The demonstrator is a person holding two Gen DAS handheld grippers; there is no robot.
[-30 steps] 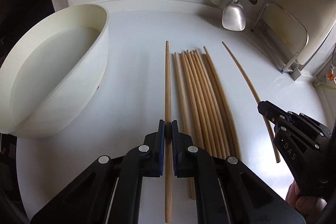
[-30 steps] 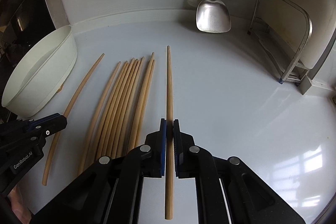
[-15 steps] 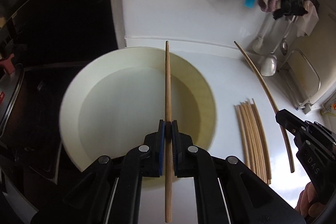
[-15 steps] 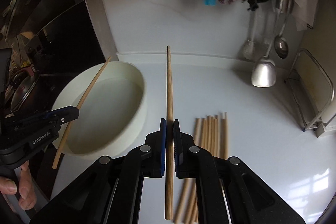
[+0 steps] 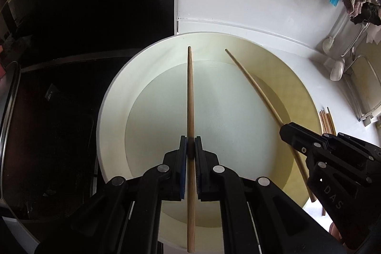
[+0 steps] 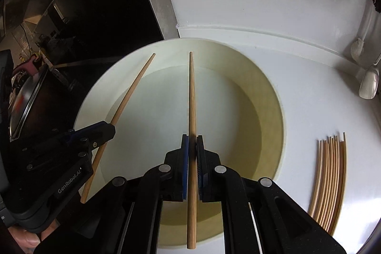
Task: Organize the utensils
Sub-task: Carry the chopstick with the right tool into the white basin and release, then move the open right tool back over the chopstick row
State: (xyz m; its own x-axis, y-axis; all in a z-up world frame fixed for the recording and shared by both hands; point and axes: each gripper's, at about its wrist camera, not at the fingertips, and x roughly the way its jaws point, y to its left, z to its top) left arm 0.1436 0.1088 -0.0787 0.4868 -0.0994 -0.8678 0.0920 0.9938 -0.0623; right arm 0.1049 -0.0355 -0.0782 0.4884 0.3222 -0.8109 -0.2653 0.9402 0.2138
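Left gripper [image 5: 190,146] and right gripper [image 6: 192,146], each clamped tight on one chopstick [image 5: 190,97], angled downward above the white basin [image 5: 114,97].

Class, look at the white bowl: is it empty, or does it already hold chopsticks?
Empty. The bowl's pale floor shows bare; the two chopsticks over it, one and another, are each clamped in a gripper, not lying inside.

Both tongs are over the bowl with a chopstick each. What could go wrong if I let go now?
1. Each chopstick is clamped near mid-length and pointing steeply down, so it may hit the bowl tip-first and bounce or flip out.
2. The left tongs sit near the rim by the dark stove side; its stick could end up there.
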